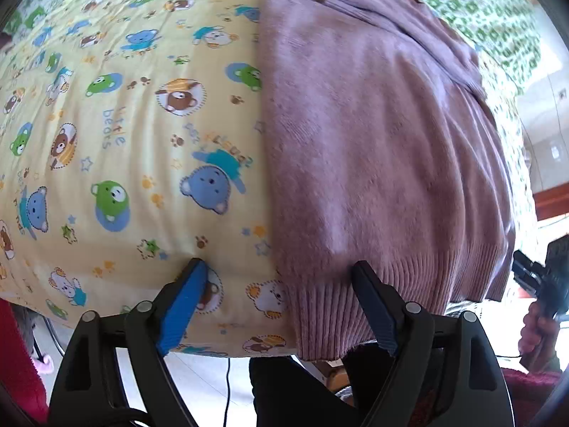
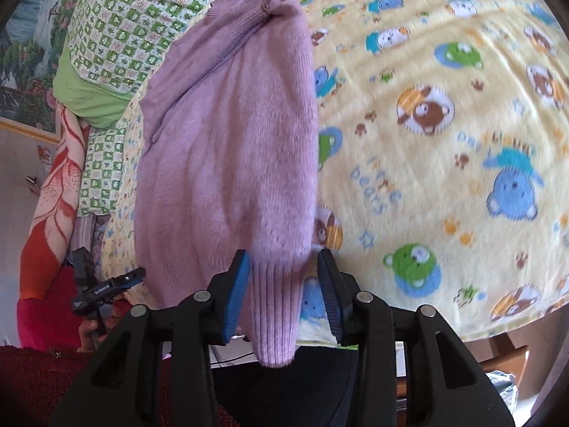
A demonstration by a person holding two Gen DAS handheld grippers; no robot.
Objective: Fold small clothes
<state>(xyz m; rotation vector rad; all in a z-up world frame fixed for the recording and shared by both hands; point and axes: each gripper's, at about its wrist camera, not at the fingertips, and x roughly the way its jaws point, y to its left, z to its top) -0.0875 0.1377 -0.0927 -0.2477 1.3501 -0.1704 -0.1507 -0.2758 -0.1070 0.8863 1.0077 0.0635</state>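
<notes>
**Both grippers line up on the hem**

A bear-print blanket (image 1: pixel 135 135) covers the bed, and the pink sweater (image 1: pixel 373 135) lies flat at its near edge, hem hanging over. The left gripper (image 1: pixel 281 299) gapes wide, one finger over blanket, one on ribbing. The right gripper (image 2: pixel 282 284) straddles the hem corner (image 2: pixel 275 320), not yet pinching. Best bite deep into the ribbing before lifting. A green quilt (image 2: pixel 117 32) crowds the far side.

Around me: bed under yellow bear-print blanket (image 2: pixel 444 142); green-checked quilt (image 2: pixel 117 25); framed landscape picture (image 2: pixel 25 71) on wall; pale tiled floor (image 1: pixel 199 384), daylit.
</notes>
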